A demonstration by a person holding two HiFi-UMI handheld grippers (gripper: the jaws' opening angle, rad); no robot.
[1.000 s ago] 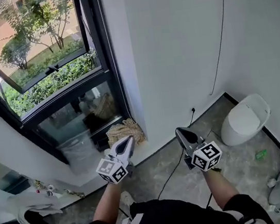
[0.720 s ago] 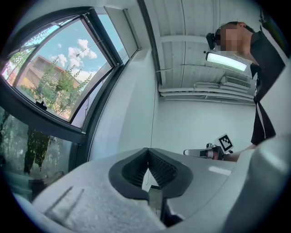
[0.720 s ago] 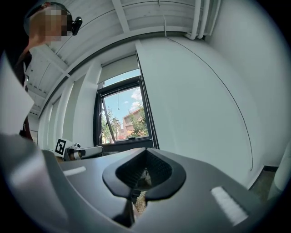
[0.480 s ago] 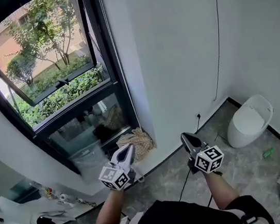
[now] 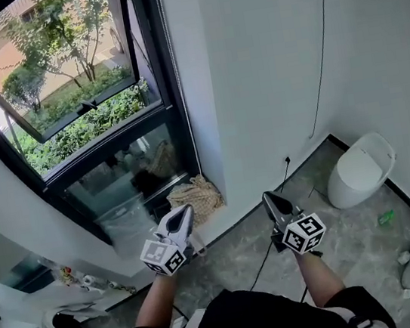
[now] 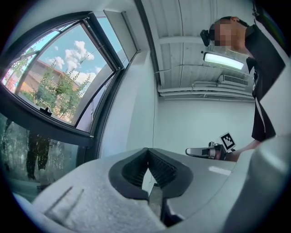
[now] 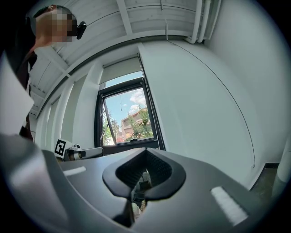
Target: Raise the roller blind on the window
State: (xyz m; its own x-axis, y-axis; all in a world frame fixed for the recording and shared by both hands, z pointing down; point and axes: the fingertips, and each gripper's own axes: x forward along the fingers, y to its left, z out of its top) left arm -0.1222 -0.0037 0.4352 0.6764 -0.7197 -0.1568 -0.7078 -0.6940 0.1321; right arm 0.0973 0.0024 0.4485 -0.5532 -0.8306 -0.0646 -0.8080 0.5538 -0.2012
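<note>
Here's what my feed shows: a white toilet (image 5: 360, 170) by the right wall, with a small green thing (image 5: 385, 217) on the grey stone floor (image 5: 354, 240) near it. A thin black cable (image 5: 320, 58) hangs down the white wall (image 5: 253, 76). There's a socket (image 5: 286, 160) low down and a beige mesh bundle (image 5: 195, 197) at the wall's foot.

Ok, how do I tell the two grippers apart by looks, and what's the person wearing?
Left gripper: pale grey shell. Right gripper: dark grey shell. Both have black ribbed pads and a white cube with black square markers, left cube and right cube. The person wears a black top with a white stripe.
</note>
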